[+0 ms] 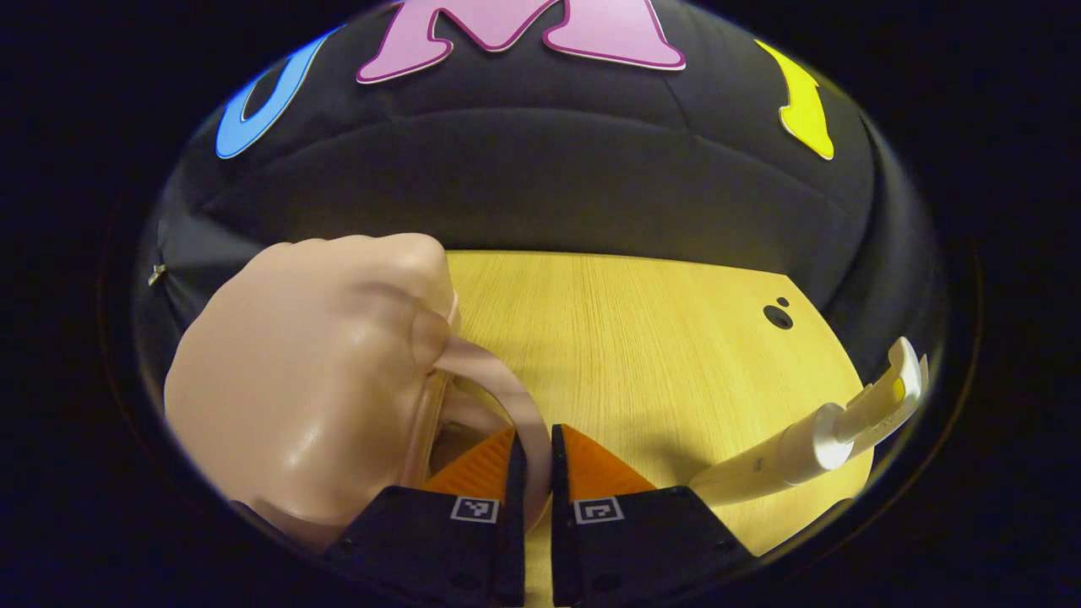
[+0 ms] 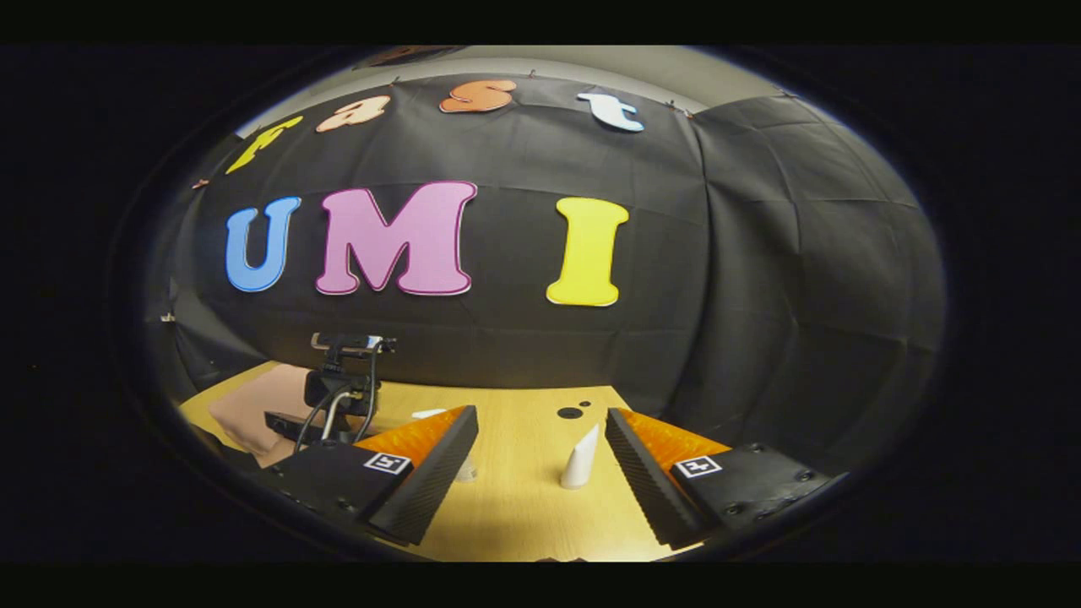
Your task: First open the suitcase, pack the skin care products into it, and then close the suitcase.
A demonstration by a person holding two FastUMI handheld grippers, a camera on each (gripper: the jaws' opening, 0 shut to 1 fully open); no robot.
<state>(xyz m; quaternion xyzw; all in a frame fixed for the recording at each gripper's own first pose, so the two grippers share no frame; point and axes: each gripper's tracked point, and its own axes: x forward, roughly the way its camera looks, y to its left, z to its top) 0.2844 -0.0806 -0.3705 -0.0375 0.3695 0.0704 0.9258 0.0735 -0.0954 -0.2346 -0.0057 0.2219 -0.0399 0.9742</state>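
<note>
In the left gripper view a small pale pink suitcase [image 1: 296,397] lies on the left of the wooden table [image 1: 642,338]. Its curved handle [image 1: 498,371] loops down between my fingers, and my left gripper [image 1: 534,435] is shut on it. A white skin care tube [image 1: 802,447] lies to the right on the table. In the right gripper view my right gripper [image 2: 540,418] hangs open above the table with nothing between its fingers. A white tube [image 2: 581,460] stands upright beyond it. Farther left, the left gripper [image 2: 338,397] sits at the pink suitcase [image 2: 249,409].
The table [image 2: 524,507] ends at the black cloth wall behind. Two small dark holes [image 1: 777,316] mark the table's far right part. A small white object [image 2: 426,414] lies near the left finger in the right gripper view; what it is cannot be told.
</note>
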